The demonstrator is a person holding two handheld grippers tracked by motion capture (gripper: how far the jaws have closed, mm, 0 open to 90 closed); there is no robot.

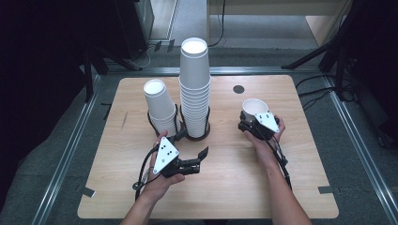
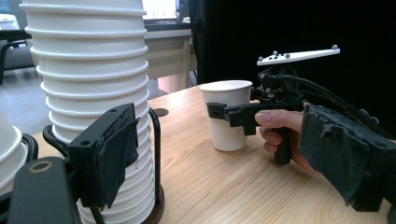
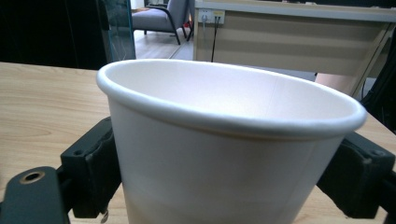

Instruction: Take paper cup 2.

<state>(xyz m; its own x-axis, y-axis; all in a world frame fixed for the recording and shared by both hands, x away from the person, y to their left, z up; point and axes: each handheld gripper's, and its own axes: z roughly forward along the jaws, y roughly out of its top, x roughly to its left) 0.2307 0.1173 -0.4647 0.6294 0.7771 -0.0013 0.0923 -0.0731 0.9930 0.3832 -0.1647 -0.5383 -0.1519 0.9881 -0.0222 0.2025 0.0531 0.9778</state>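
Single paper cup (image 1: 254, 109) stands upright on the wooden table (image 1: 225, 187), well to the right of the tall cup stack (image 1: 194, 89). The right gripper (image 1: 248, 123) has its jaws on either side of the cup's wall; whether the pads press it cannot be told. The left gripper (image 1: 192, 150), jaws spread and empty, hovers just in front of the stack's base; a shorter stack (image 1: 159, 107) stands just left of the tall one.

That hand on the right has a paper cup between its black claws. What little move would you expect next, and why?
Probably a small pull back of the right gripper toward the person. The single paper cup stands upright on the table, apart from the tall cup stack, and the jaws flank it on both sides. Whether the pads press on it I cannot tell, so opening a little wider first seems wise.
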